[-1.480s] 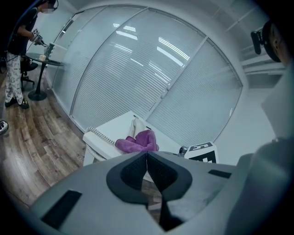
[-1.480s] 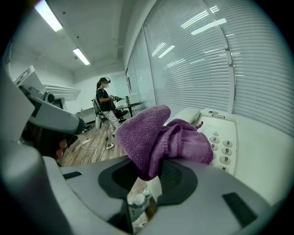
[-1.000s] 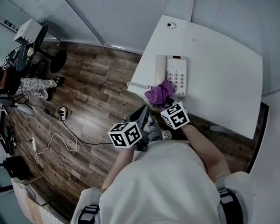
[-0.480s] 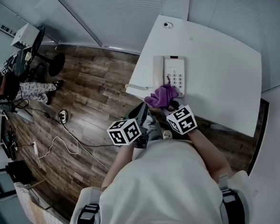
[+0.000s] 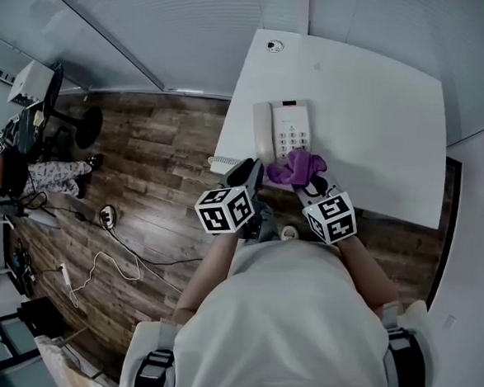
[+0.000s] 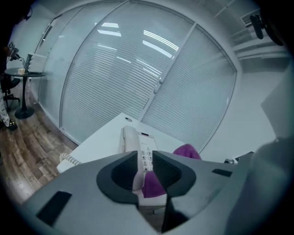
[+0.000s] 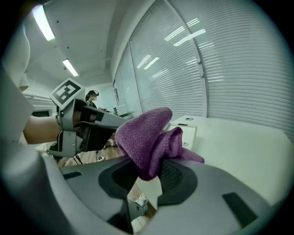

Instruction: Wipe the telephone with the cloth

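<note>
Telephone [image 5: 283, 132] sits near the left edge of the white table [image 5: 388, 116], handset on its cradle, keypad up.

Right gripper [image 5: 310, 183]: jaws clenched on the purple cloth [image 5: 296, 166]. The bunch sticks out ahead of the jaws and lies over the phone's near end, by the lower keys.

Left gripper [image 5: 245, 174]: jaws easing open, narrow gap, nothing between them. It hovers just off the phone's near-left corner, no contact that I can see. The coiled cord [image 5: 226, 160] lies at the table edge right beside it.

My read: the wipe is under way at the near end, with the far keys and handset left to cover.

To do it well:
- Drop the right gripper so the cloth lies flat, not just its tip dragging.
- Stroke lengthwise, near end to far end, with light pressure. The phone looks light and will likely slide.
- Brace the handset side with the left gripper before pushing.
- Go gently over the handset, it could pop off the cradle.
- Keep both grippers clear of the cord, or a snag drags the phone.
</note>
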